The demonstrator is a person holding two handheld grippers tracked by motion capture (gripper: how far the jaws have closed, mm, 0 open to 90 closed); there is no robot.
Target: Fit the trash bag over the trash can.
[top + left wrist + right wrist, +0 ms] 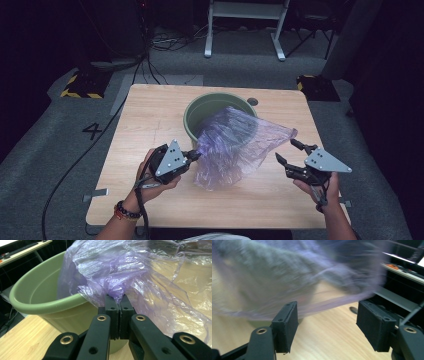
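A thin purple plastic bag (235,142) drapes over the near rim of a green round tub (200,107) and hangs down onto the table. My left gripper (194,156) is shut on a bunched fold of the bag (117,272) right beside the tub's wall (45,305). My right gripper (289,151) stands open just right of the bag's loose edge, nothing between its jaws. In the right gripper view the bag (287,277) is blurred, hanging just beyond the open gripper (327,320).
The wooden table (150,120) has bare room to the left of the tub and along the near edge. A small round hole (252,101) sits beside the tub at the back. Cables (75,165) lie on the grey floor at left.
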